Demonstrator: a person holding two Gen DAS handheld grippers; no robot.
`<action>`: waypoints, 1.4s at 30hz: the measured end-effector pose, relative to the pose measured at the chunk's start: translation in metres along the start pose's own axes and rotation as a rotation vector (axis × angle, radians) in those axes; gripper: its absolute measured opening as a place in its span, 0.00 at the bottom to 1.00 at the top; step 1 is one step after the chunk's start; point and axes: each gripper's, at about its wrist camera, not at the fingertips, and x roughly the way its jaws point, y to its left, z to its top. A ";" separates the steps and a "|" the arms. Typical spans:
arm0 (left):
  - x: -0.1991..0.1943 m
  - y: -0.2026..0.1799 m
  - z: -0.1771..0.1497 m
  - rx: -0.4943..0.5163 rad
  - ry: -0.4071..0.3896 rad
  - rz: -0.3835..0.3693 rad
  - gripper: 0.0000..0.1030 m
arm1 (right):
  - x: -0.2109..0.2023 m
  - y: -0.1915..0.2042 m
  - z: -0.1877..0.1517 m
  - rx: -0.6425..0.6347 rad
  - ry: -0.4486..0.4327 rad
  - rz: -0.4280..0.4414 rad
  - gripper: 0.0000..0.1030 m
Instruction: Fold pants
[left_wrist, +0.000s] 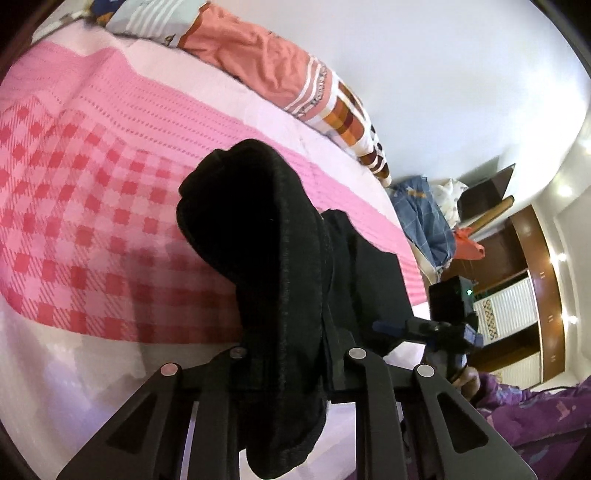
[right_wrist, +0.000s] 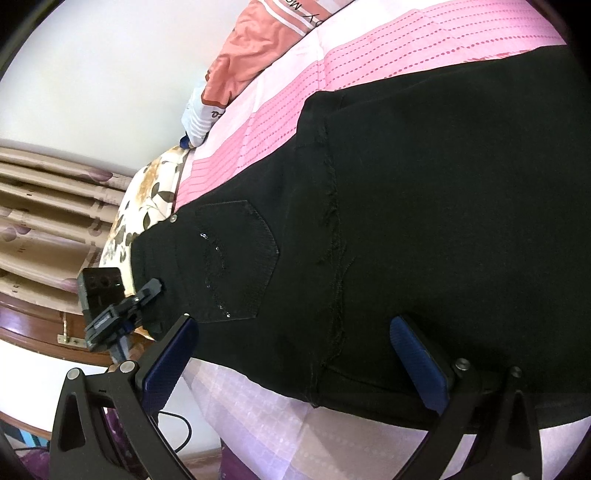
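two grippers, left gripper jaws clamped on black pants, right gripper jaws apart

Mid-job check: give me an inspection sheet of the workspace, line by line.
Surface: bed with pink checked sheet.
Job's things: black pants spread on the bed, back pocket facing up; one end lifted in a bunch.
Clutter: orange patterned quilt along the far edge; floral pillow; blue checked cloth off the bed's end.
Grippers: left gripper shut on the pants' lifted end; right gripper open, its blue pads over the pants near the bed's edge.
Cables: one dark cable below the bed edge.
Surroundings: white wall, curtains, wooden wardrobe, purple sleeve.
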 end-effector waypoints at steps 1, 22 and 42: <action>0.000 -0.006 0.001 0.006 -0.002 0.004 0.20 | 0.000 0.000 0.000 0.000 0.000 0.004 1.00; 0.008 -0.068 0.001 0.083 -0.020 0.194 0.20 | 0.000 -0.004 0.002 -0.015 0.001 0.054 1.00; 0.025 -0.124 0.000 0.188 -0.059 0.274 0.20 | -0.006 -0.009 0.002 -0.022 0.011 0.098 1.00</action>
